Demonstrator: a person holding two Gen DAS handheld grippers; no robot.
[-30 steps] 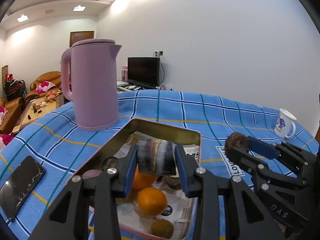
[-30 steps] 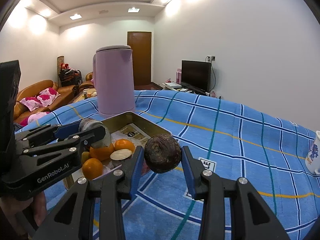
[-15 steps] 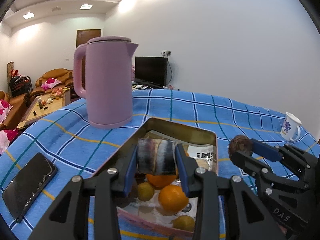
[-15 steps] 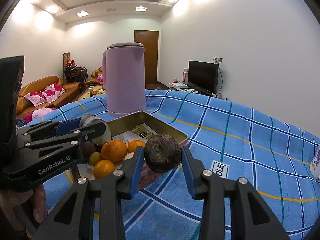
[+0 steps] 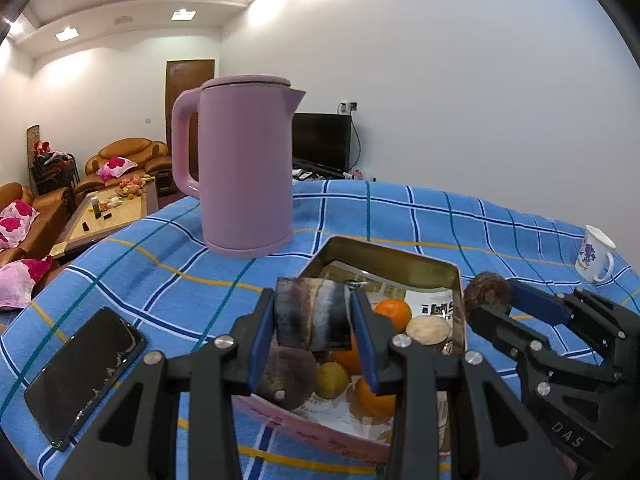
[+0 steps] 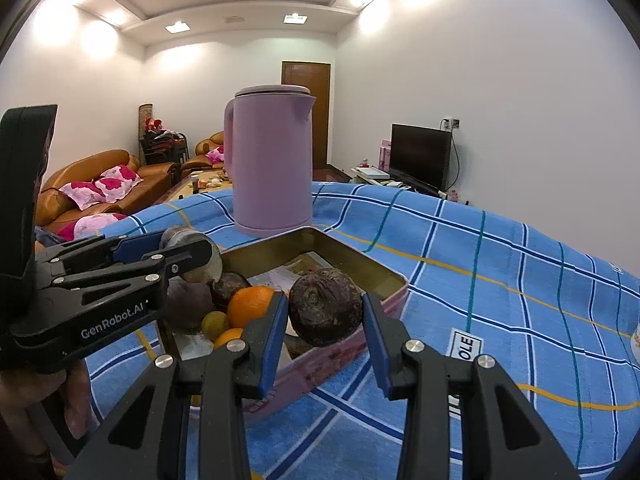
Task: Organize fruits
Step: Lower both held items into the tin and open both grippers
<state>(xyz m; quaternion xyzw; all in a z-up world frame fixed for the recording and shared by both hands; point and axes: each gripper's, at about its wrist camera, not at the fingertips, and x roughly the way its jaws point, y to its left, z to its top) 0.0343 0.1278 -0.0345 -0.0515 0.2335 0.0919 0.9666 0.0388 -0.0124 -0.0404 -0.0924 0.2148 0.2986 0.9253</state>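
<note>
Left wrist view: the left gripper (image 5: 313, 322) pinches a grey-brown streaked chunk (image 5: 311, 316) at lower centre, over the near end of the metal tin (image 5: 384, 253); oranges (image 5: 393, 312) and a yellowish fruit (image 5: 332, 374) lie in the tin; the right gripper (image 5: 490, 294) enters at right; a pink kettle (image 5: 246, 168) stands behind, a phone (image 5: 86, 374) at lower left, a mug (image 5: 594, 254) at far right.

Right wrist view: the right gripper (image 6: 325, 314) clamps a dark round fruit (image 6: 325, 307) at centre, above the tin's (image 6: 362, 266) near edge; the left gripper (image 6: 188, 248) at left grips its chunk (image 6: 198, 258) over the tin.
</note>
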